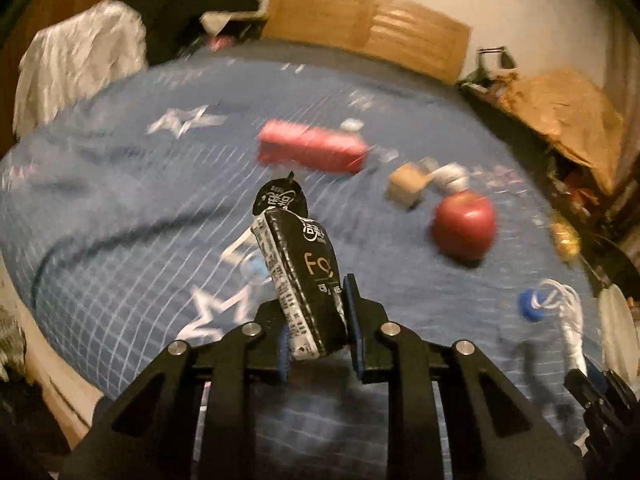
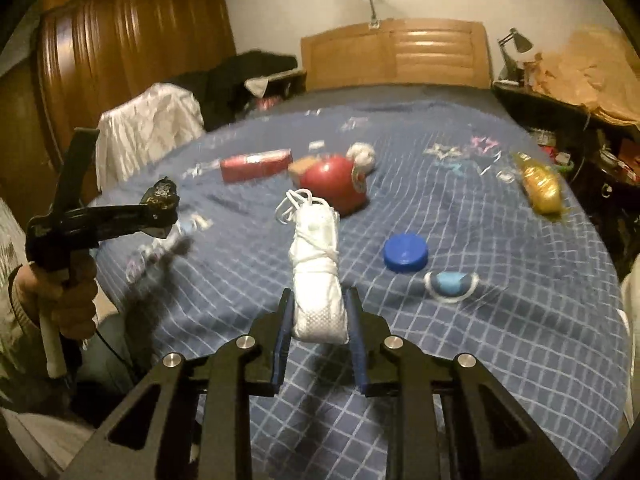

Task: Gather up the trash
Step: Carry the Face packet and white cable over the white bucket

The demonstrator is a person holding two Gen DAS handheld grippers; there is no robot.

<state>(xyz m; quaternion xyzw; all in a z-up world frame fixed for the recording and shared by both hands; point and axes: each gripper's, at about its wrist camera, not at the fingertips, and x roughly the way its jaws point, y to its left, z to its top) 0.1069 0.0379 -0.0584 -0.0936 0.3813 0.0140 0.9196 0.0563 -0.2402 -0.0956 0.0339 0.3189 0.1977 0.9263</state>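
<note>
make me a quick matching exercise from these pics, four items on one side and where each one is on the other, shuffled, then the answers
Things:
1. black carton
2. rolled white face mask
3. red apple
4. blue cap

Places:
A. lying on the blue bedspread, near the right gripper
B. clamped in the left gripper
C. mid-bed, beside a red box
D. clamped in the right gripper

Pairs: 1-B, 2-D, 3-C, 4-A

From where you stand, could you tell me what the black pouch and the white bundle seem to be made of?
Black pouch: apparently glossy printed plastic or foil film; it creases and shines.
White bundle: seemingly soft matte nonwoven fabric, possibly a mask, with a dimpled texture and cord wrapped around it.
</note>
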